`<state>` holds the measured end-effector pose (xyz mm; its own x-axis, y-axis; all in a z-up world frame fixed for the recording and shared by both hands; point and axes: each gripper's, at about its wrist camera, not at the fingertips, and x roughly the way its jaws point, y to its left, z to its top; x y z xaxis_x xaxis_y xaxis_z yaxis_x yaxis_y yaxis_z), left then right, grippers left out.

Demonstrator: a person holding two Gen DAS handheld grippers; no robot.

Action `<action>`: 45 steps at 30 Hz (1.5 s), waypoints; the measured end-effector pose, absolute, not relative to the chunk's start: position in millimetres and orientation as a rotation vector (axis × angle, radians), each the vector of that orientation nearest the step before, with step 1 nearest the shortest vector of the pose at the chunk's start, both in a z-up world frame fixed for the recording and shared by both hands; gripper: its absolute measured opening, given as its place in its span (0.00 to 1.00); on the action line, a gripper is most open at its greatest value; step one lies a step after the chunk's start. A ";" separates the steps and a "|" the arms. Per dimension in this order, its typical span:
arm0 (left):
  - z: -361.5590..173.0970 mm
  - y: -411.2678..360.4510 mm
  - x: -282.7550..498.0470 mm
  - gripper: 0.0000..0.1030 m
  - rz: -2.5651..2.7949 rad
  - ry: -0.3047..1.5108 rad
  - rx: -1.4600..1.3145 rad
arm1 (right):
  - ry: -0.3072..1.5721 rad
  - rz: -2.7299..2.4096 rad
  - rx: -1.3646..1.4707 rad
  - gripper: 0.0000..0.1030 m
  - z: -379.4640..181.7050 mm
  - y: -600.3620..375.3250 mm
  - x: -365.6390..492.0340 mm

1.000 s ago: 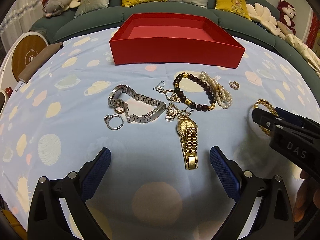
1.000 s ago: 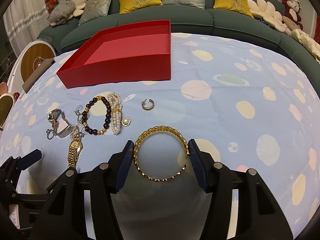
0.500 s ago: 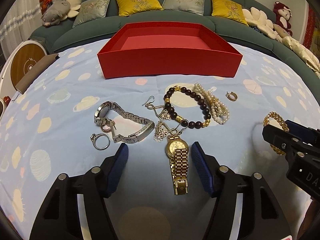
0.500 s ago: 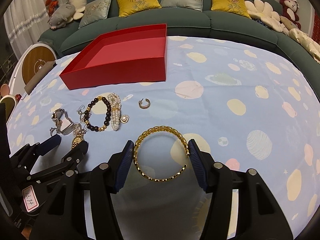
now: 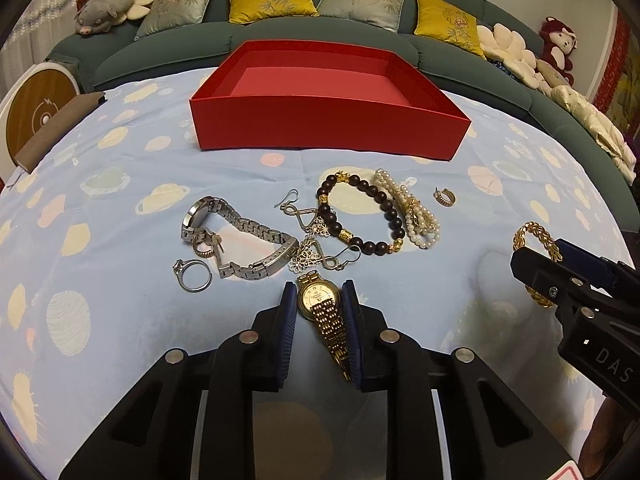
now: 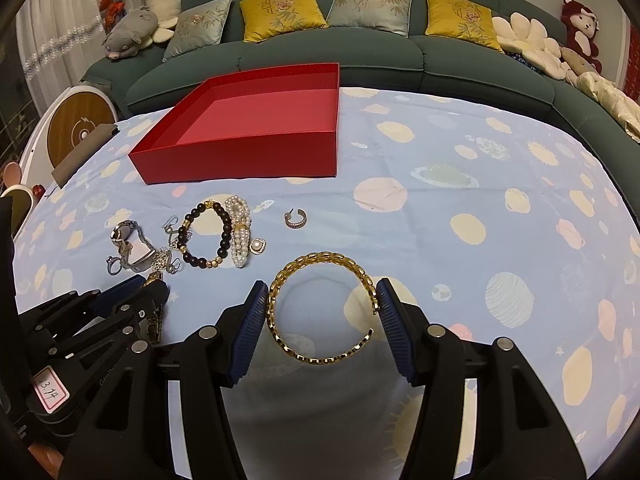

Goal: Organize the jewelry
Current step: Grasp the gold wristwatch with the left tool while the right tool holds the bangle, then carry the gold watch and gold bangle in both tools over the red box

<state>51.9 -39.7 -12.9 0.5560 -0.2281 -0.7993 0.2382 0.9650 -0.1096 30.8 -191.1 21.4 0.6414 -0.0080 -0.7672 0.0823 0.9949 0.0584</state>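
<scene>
Left gripper closing, fingers either side of the gold watch. Right gripper clamped across the gold bangle. Red box well beyond both.

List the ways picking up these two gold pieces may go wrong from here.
1. The left gripper is closing on the gold watch, whose case lies close against the silver filigree earring; lifting may drag it along.
2. The right gripper clamps the open gold bangle across its width; it may flex or spring out before reaching the red box.
</scene>
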 end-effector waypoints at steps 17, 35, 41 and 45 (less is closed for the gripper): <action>3.4 -17.4 35.4 0.19 -0.322 0.914 -0.026 | 0.868 -0.041 0.096 0.53 23.3 -187.1 30.7; 110.1 6.8 70.0 0.19 -0.330 0.746 -0.027 | 0.693 0.025 0.074 0.53 107.1 -166.5 77.5; 137.3 0.8 146.6 0.19 -0.292 0.670 0.008 | 0.676 0.016 0.071 0.52 121.6 -172.0 154.2; 133.7 -8.6 201.4 0.19 -0.271 0.664 0.010 | 0.702 0.009 0.071 0.52 114.5 -173.4 208.9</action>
<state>201.4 -8.6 133.7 0.7538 -0.2458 -0.6094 0.2518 0.9647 -0.0776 208.9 -173.4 114.5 0.7636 0.0324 -0.6449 0.0155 0.9975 0.0685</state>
